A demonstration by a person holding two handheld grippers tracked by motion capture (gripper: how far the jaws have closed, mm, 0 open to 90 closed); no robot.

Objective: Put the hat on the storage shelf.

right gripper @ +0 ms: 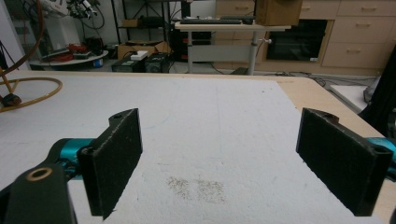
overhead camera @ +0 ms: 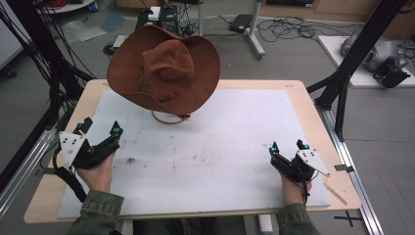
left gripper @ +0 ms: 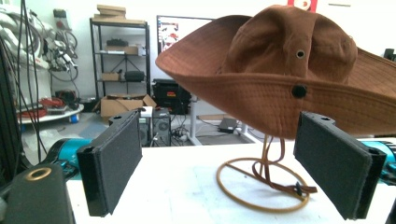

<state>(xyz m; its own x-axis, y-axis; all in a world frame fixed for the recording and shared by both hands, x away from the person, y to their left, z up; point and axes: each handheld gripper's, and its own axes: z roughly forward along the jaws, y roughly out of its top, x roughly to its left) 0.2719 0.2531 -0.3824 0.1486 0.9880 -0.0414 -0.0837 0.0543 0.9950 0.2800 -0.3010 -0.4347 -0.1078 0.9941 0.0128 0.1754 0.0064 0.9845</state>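
A brown wide-brimmed hat [overhead camera: 164,68] rests tilted on a wire stand [overhead camera: 169,116] at the back of the white mat; in the left gripper view the hat [left gripper: 280,65] fills the upper right, its cord hanging down to the stand's ring base [left gripper: 261,186]. My left gripper [overhead camera: 102,128] is open at the mat's left edge, pointed toward the hat and well short of it, nothing between its pads [left gripper: 114,163]. My right gripper [overhead camera: 288,146] is open near the front right, over bare mat, its pads [right gripper: 114,158] holding nothing. Part of the stand's ring [right gripper: 28,93] shows at far left in the right gripper view.
The white mat [overhead camera: 235,142] covers most of a wooden table [overhead camera: 313,112]. Black frame posts [overhead camera: 352,58] stand at both sides. Cables, boxes and equipment lie on the floor behind the table. Faint brown stains [right gripper: 196,186] mark the mat.
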